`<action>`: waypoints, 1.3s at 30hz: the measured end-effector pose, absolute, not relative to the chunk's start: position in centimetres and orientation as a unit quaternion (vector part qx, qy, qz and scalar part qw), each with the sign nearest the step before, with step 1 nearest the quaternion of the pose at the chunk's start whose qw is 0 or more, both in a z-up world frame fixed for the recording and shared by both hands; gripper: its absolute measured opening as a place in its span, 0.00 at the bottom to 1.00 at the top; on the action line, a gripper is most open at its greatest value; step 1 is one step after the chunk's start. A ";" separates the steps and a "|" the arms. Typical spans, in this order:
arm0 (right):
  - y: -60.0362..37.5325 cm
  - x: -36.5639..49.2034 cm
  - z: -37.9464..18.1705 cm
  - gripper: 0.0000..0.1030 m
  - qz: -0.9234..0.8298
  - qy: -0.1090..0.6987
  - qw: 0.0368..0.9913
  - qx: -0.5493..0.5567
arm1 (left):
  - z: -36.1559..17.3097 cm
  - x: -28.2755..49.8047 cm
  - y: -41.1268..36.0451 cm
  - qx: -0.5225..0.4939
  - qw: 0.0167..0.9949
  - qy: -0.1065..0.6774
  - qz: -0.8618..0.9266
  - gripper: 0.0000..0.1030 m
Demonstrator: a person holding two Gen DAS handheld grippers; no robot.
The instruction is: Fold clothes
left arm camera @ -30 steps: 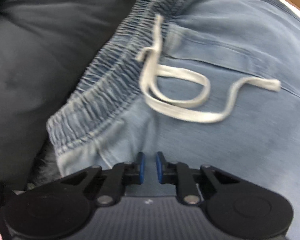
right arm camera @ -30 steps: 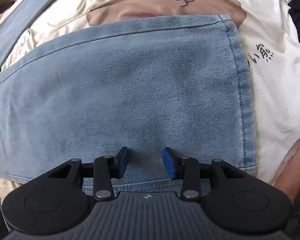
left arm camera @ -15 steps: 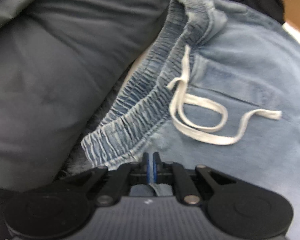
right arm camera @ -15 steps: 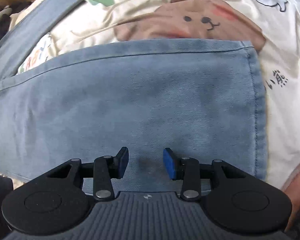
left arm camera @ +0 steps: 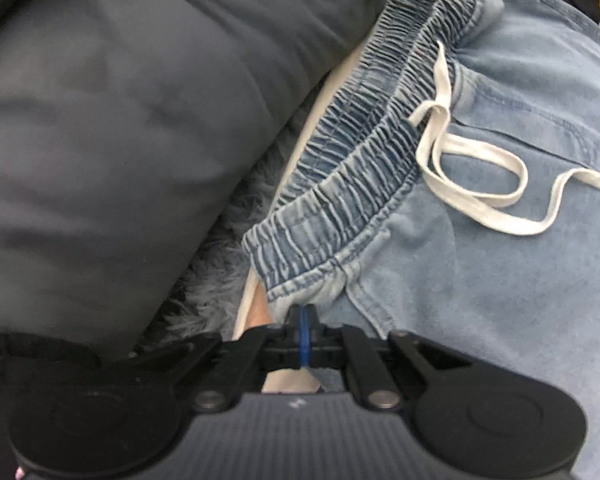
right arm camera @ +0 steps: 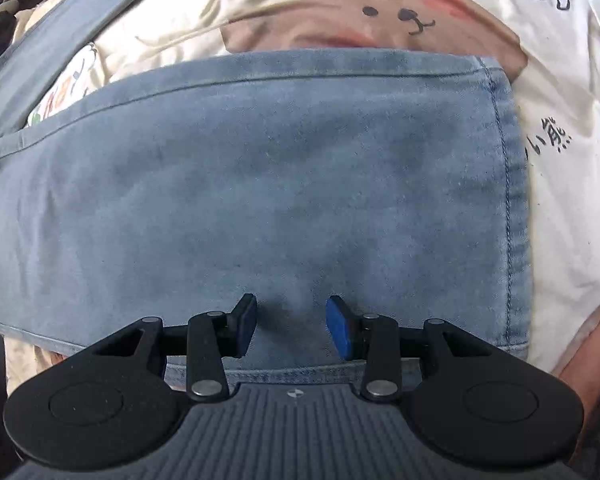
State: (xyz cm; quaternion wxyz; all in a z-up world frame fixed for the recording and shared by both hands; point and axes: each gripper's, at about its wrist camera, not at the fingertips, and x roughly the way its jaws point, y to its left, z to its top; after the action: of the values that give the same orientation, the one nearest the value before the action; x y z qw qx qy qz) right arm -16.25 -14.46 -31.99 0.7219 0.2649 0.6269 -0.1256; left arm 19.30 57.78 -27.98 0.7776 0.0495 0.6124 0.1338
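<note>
The left gripper (left arm camera: 305,322) has been closed: a second ago its blue pads stood narrowly apart over flat denim, and now they are pressed together just below the corner of the elastic waistband (left arm camera: 364,168) of the light-blue denim trousers (left arm camera: 480,288). A thin fold of denim appears to be pinched between them, though the contact is partly hidden behind the fingers and blurred. Ahead and to the right of the fingers, the white drawstring (left arm camera: 476,184) lies loose on the cloth; to their left a dark grey pillow (left arm camera: 120,128) is seen.

The right gripper (right arm camera: 292,326) has not been closed; its pads are held at a middling gap, resting on or just above the trouser leg (right arm camera: 260,184), whose hem runs to the right of the fingers, over a cartoon-printed sheet (right arm camera: 572,184).

With the waist corner seemingly secured, a grip on the leg end is judged to be the remaining need before the fold.
</note>
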 end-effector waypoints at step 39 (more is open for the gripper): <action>-13.0 9.9 -28.2 0.52 0.008 0.514 0.848 0.126 | -29.3 36.8 40.3 0.004 0.871 0.490 0.021 0.17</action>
State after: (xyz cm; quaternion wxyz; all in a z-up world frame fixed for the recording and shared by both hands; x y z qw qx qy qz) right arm 9.89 -13.00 -28.16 0.8482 0.1263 0.5144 0.0076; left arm 36.82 40.26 -29.26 0.8713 0.0039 0.4903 0.0214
